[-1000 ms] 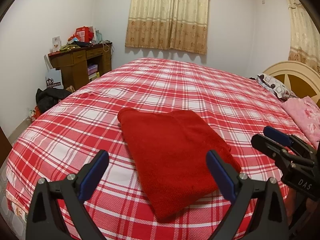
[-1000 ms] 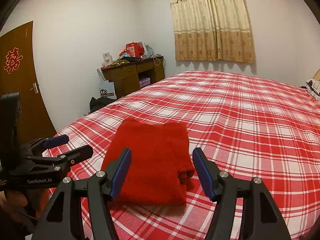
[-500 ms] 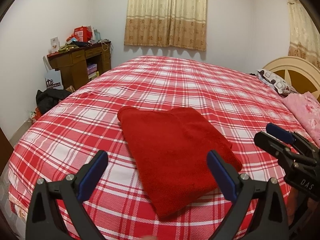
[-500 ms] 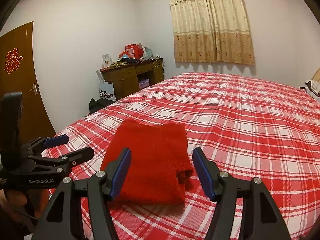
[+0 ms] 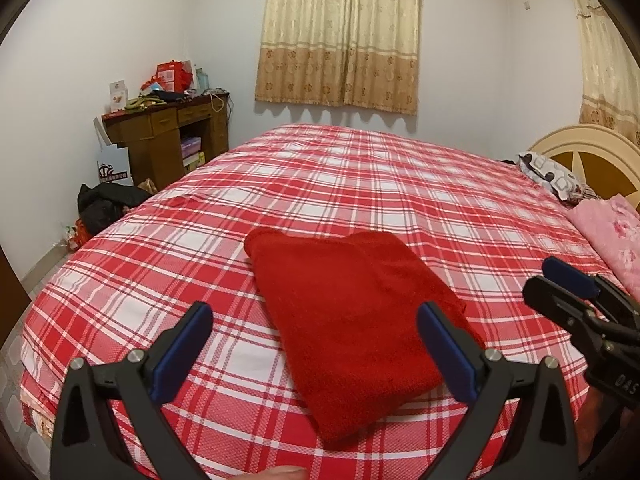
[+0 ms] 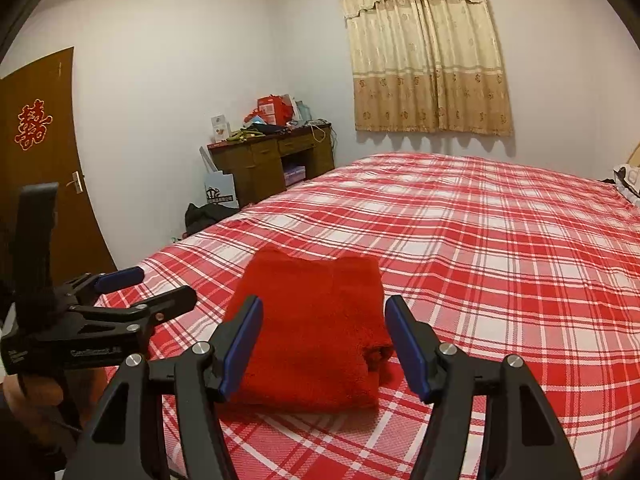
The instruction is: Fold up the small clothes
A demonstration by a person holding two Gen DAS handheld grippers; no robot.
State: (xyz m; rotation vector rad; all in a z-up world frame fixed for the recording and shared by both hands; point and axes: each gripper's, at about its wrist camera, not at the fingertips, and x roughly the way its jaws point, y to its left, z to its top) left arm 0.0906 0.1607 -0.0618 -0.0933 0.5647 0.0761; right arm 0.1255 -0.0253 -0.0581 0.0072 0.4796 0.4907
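Note:
A red fleece garment (image 5: 352, 316) lies folded into a flat rectangle on the red plaid bed (image 5: 360, 184); it also shows in the right wrist view (image 6: 316, 336). My left gripper (image 5: 316, 344) is open and empty, held above the garment's near edge, and shows in the right wrist view (image 6: 148, 288) at the left. My right gripper (image 6: 324, 340) is open and empty, held above the garment's near end, and shows in the left wrist view (image 5: 560, 284) at the right, beside the garment.
A pink floral quilt (image 5: 612, 232) and a patterned pillow (image 5: 552, 174) lie by the cream headboard (image 5: 588, 152). A cluttered wooden desk (image 5: 168, 140) and a dark bag (image 5: 108, 204) stand past the bed's left edge. A brown door (image 6: 40, 168) is at the left.
Both grippers have drawn back and risen slightly from the folded garment. The garment has not moved. Both stay open.

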